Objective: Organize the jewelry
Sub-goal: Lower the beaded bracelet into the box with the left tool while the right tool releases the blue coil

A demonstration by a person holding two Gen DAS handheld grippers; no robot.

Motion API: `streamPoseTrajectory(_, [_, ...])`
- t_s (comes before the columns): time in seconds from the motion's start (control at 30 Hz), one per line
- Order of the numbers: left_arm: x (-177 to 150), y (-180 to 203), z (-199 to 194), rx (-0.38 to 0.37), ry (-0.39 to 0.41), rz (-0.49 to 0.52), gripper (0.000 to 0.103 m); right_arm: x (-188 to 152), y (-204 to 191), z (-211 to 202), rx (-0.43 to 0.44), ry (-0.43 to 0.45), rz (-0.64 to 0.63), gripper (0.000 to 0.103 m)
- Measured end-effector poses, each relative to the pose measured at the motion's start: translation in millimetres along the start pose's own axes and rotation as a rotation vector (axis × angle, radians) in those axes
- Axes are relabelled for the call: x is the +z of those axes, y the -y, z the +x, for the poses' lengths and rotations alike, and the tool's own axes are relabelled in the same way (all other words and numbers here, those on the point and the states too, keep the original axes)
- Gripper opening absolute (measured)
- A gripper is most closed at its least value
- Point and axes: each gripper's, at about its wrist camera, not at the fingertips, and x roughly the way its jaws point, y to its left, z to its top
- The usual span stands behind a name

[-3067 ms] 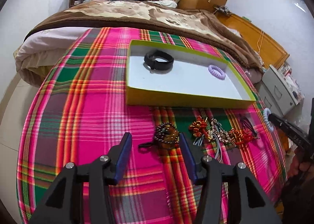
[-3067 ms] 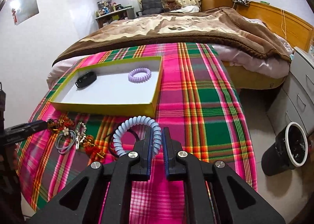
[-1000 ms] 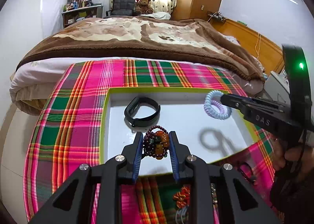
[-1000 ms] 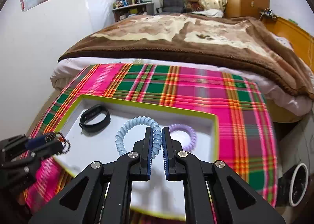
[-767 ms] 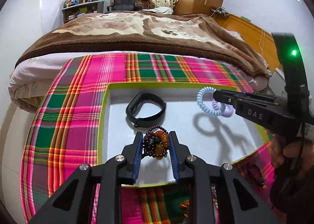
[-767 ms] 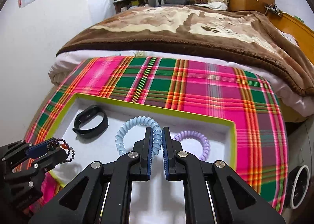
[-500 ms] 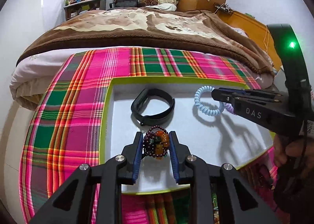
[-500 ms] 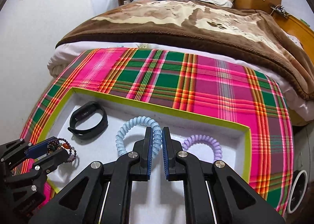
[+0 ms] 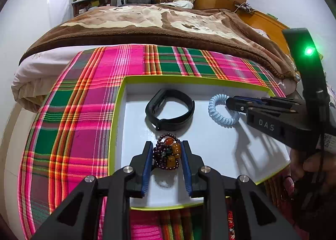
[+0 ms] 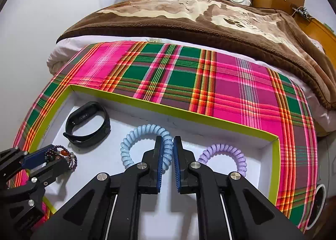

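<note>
A shallow white tray with a lime-green rim (image 9: 117,114) (image 10: 147,103) lies on the plaid cloth. My left gripper (image 9: 167,156) (image 10: 48,159) is shut on a dark beaded bracelet with amber stones (image 9: 167,156) (image 10: 69,157), held low over the tray's near left part. My right gripper (image 10: 167,143) (image 9: 229,103) is shut on a light blue coil hair tie (image 10: 145,132) (image 9: 220,114), low over the tray floor. A black wristband (image 9: 170,111) (image 10: 88,126) lies in the tray's far left. A purple coil hair tie (image 10: 224,156) rests in the tray's right part.
The pink and green plaid cloth (image 9: 84,114) (image 10: 210,84) covers the table around the tray. More jewelry (image 9: 231,223) lies on the cloth in front of the tray. A bed with a brown blanket (image 10: 210,19) stands behind. A person's hand (image 9: 310,164) holds the right gripper.
Both grippers have sunk lower over the tray with their items still held. The right gripper with the blue coil has shifted left toward the black wristband.
</note>
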Motion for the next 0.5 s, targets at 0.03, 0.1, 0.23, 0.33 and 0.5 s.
streamPoseTrajectory(0.03, [0.8, -0.2, 0.9, 0.0, -0.003, -0.001, 0.028, 0.1, -0.5, 0.3, -0.003, 0.0, -0.005, 0.01])
streamPoseTrajectory(0.1, [0.7, -0.6, 1.7, 0.006, -0.003, -0.002, 0.028, 0.3, -1.6, 1.2, -0.012, -0.003, -0.01, 0.01])
streamPoseTrajectory(0.23, [1.8, -1.3, 2.0, 0.002, -0.005, -0.005, 0.033, 0.5, -3.0, 0.1, -0.021, 0.005, -0.015, 0.01])
streamPoseTrajectory(0.33, [2.6, -1.0, 1.0, 0.003, 0.002, -0.001, 0.036, 0.6, -3.3, -0.6, -0.02, 0.009, -0.012, 0.01])
streamPoseTrajectory(0.5, [2.4, -0.1, -1.0, 0.011, 0.005, -0.001, 0.041, 0.0, -2.9, -5.4, -0.012, 0.025, 0.002, 0.015])
